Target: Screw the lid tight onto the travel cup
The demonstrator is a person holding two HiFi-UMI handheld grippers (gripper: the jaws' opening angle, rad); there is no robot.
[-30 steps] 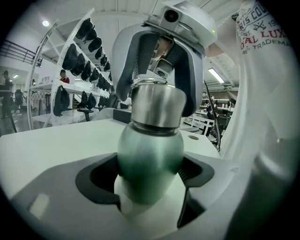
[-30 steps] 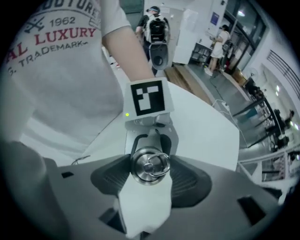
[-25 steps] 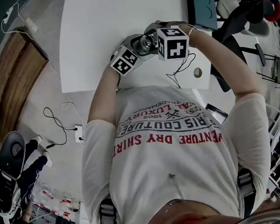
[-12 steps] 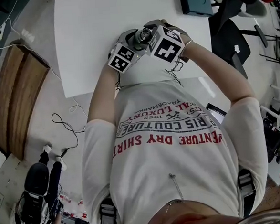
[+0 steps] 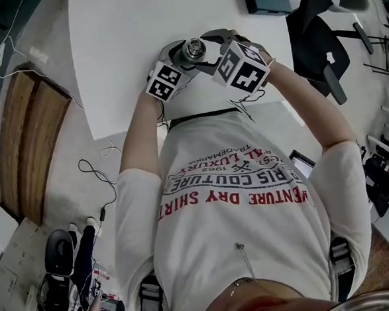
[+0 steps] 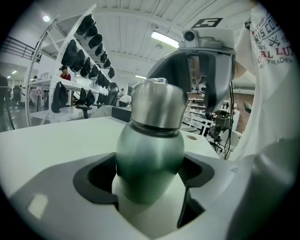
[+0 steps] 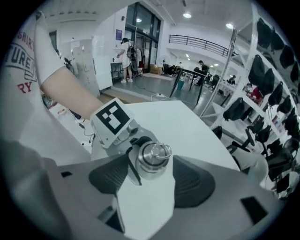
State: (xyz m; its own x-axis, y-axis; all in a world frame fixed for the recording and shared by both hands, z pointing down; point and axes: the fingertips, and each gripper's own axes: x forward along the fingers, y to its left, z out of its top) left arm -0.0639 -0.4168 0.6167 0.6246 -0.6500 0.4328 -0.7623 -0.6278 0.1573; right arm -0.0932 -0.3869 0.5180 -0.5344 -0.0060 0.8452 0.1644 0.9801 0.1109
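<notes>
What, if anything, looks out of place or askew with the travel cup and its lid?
Nothing stands out: the lid sits straight on the travel cup, held in the left hand-held gripper; no spill or damage shows.

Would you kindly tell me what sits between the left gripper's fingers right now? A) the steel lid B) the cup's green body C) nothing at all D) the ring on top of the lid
B: in the left gripper view, the left gripper has its fingers pressed on either side of the green body, below the steel lid.
</notes>
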